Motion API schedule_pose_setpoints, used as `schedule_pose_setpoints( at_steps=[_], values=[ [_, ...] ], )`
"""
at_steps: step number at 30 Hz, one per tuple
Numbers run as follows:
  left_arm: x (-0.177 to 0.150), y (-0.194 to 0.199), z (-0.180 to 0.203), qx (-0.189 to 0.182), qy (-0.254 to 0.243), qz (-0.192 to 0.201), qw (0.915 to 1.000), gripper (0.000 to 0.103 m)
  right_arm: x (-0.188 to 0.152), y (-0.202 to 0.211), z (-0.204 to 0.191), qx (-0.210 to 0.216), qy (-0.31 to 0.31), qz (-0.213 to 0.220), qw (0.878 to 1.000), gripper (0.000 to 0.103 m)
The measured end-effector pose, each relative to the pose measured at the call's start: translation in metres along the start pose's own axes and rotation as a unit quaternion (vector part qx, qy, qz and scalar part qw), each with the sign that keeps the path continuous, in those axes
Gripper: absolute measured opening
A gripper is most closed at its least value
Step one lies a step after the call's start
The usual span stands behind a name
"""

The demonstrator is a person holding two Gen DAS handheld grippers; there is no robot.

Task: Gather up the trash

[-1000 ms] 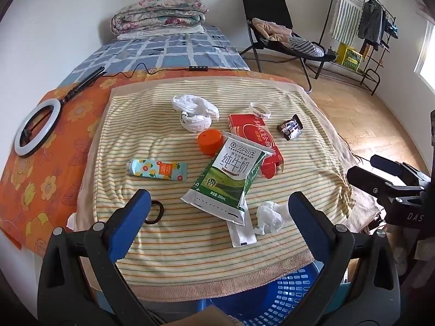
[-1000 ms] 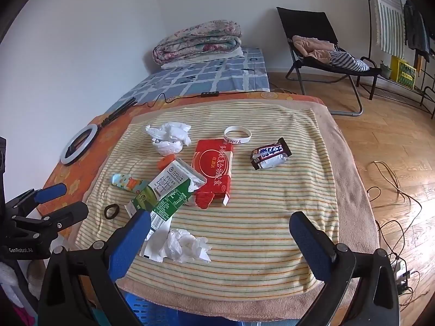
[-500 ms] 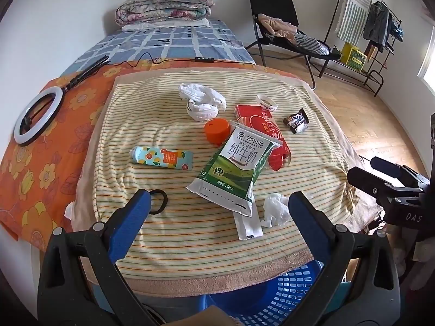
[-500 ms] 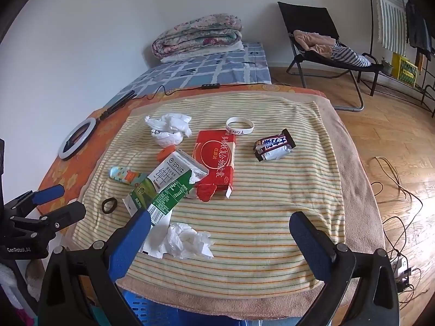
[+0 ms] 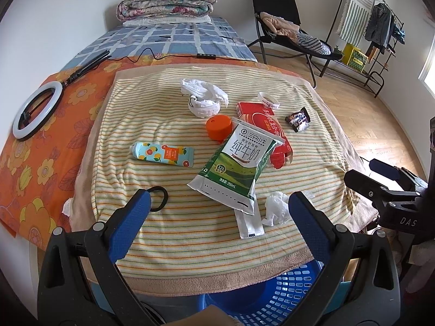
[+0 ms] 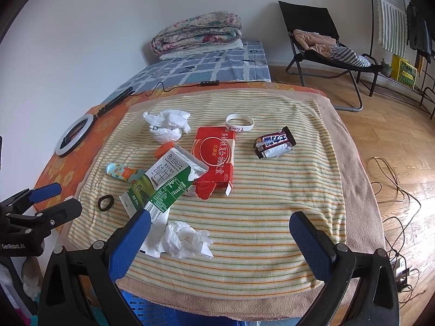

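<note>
Both claws held above the near edge of the bench, nothing in either.

Left claw (image 5: pixel 217 214): jaws spread wide, empty, hanging over the striped towel (image 5: pixel 168 233) at its near edge. Blue laundry basket (image 5: pixel 280 293) sits below the edge, at 6 o'clock in my left wrist view.

Trash and clutter on the towel, left to right as I read the left view:
- Black hair tie (image 5: pixel 159 194), just off the left fingertip, at about 9 o'clock from the towel's middle.
- Printed tube (image 5: pixel 163 154) lying flat, at 12 o'clock from the hair tie, apart from it.
- Crumpled white bag (image 5: pixel 202 97) at the far side, 12 o'clock.
- Orange cap (image 5: pixel 217 126) just this side of the bag, touching the milk carton's top edge.
- Milk carton (image 5: pixel 239 163), flattened, green and white, lying across the middle; its right edge overlaps the red box (image 5: pixel 265 122).
- White packet (image 5: pixel 248 224) poking out from under the carton's near end.
- Crumpled tissue (image 5: pixel 276 207) just beside that packet, close to the right fingertip of the left claw.
- White wristband (image 5: pixel 268 100) at the red box's far end.
- Candy wrapper (image 5: pixel 297 119) farthest right, at 2 o'clock, apart from the box.

Right claw (image 6: pixel 218 228): jaws also wide apart, empty. From its camera the tissue (image 6: pixel 187 239) lies between the fingers toward the left one; the candy wrapper (image 6: pixel 273 144) is at 1 o'clock.

Off the towel: ring light (image 5: pixel 36 111) on the orange floral cover, 10 o'clock.
</note>
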State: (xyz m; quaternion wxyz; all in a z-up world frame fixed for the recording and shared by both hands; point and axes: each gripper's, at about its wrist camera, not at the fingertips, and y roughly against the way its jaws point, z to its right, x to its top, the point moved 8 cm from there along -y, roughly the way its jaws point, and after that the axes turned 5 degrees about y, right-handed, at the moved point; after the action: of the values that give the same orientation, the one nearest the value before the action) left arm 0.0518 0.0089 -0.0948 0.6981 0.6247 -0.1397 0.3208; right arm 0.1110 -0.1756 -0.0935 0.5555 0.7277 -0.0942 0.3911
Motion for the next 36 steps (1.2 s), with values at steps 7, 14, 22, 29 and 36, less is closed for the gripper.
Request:
schedule_pose_setpoints(
  at_steps=[7,14,22,29,36],
  values=[
    [-0.0007,-0.0008,-0.0011,-0.001,-0.001,-0.001,1.0,0.103,-0.0021,-0.0014,-0.0011,-0.002,0.002,-0.003,1.0,0.103],
    [-0.0008,-0.0012,-0.0018,-0.002,0.0,-0.001,1.0,0.103,-0.0047,-0.0021,-0.0016,-0.001,0.001,-0.005,1.0,0.103],
    [0.0008,-0.0001,-0.0019,-0.001,0.0,-0.002,1.0,0.103,-0.0062,-0.0029,-0.0006,-0.002,-0.001,-0.009,1.0,0.103],
    [0.0014,0.0002,-0.0018,-0.002,0.001,-0.003,1.0,0.103,-0.0076,-0.0056,-0.0018,-0.001,-0.001,-0.016,1.0,0.103],
    [0.0015,0.0003,-0.0018,-0.001,0.001,-0.003,1.0,0.103,-0.0078,-0.007,-0.0034,-0.002,0.0,-0.018,1.0,0.103]
  ],
)
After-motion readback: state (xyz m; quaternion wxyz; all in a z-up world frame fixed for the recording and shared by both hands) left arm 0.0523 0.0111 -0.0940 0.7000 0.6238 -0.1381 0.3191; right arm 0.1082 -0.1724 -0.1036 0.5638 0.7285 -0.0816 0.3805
